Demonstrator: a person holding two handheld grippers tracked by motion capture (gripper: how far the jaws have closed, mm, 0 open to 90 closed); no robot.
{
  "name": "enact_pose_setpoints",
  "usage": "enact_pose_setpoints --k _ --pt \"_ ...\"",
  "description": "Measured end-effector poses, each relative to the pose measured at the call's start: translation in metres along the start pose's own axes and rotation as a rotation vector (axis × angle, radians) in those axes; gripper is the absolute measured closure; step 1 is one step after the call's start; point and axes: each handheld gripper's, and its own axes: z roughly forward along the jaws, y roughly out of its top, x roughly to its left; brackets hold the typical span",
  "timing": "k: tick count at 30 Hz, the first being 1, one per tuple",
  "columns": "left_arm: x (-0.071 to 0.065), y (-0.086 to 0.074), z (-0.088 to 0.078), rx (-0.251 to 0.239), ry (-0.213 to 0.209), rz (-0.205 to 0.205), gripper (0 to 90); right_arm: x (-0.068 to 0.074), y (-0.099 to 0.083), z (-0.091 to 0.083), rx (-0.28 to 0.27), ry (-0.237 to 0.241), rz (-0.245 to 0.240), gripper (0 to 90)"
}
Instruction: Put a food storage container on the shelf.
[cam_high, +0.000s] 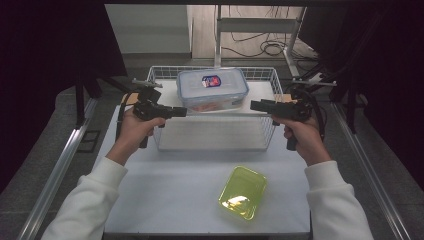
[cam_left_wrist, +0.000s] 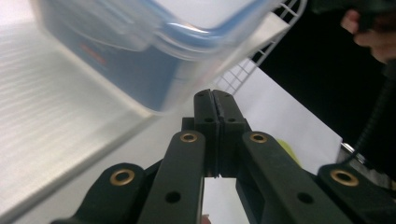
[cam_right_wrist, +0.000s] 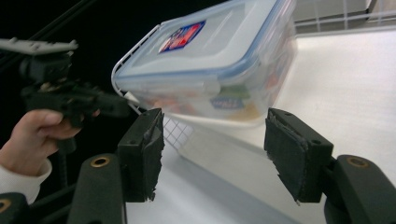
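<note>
A clear plastic container (cam_high: 212, 87) with a blue-rimmed lid and a red and blue label stands in a white wire basket (cam_high: 270, 131) at the back of the table. My left gripper (cam_high: 182, 112) is at the basket's front left, level and pointing right. Its jaws (cam_left_wrist: 215, 100) are shut with nothing between them, just under the container's corner (cam_left_wrist: 140, 56). My right gripper (cam_high: 252, 105) is at the basket's right side and points left. It stands open (cam_right_wrist: 215, 144), with the container (cam_right_wrist: 215, 60) beyond its pads and apart from them.
A yellow-green plastic tray (cam_high: 242, 192) lies on the white table (cam_high: 165, 190) near the front edge. The basket's wire walls (cam_left_wrist: 243, 70) surround the container. The left hand and its gripper (cam_right_wrist: 70, 100) appear in the right gripper view. Metal rails run along both sides.
</note>
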Motion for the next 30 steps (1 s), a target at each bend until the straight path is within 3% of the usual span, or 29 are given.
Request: enact_pose_setpoints --k 5,12,17,21,23,28,30 --pt "0.010 0.002 0.003 -0.013 -0.008 -0.020 89.0 0.000 -0.012 0.001 0.009 0.052 0.008 35.9" --pt "0.020 0.007 0.006 -0.019 0.009 -0.056 89.6 0.001 -0.021 0.005 0.032 0.060 -0.012 35.2" --pt "0.020 0.007 0.008 -0.012 0.018 -0.047 89.7 0.002 -0.024 0.006 0.046 0.048 -0.027 35.1" --pt "0.011 0.003 0.005 -0.021 0.007 -0.034 87.3 0.001 -0.029 0.005 0.055 0.037 -0.034 34.5" --pt "0.004 -0.002 0.000 -0.025 0.014 -0.015 83.9 0.000 -0.032 0.003 0.056 0.035 -0.034 34.2" --pt "-0.017 -0.023 -0.014 0.008 0.048 0.043 61.0 -0.001 -0.044 -0.004 0.067 0.024 -0.028 33.2" --pt "-0.023 -0.033 -0.017 0.019 0.054 0.041 52.2 0.000 -0.050 -0.006 0.078 0.007 -0.051 33.1"
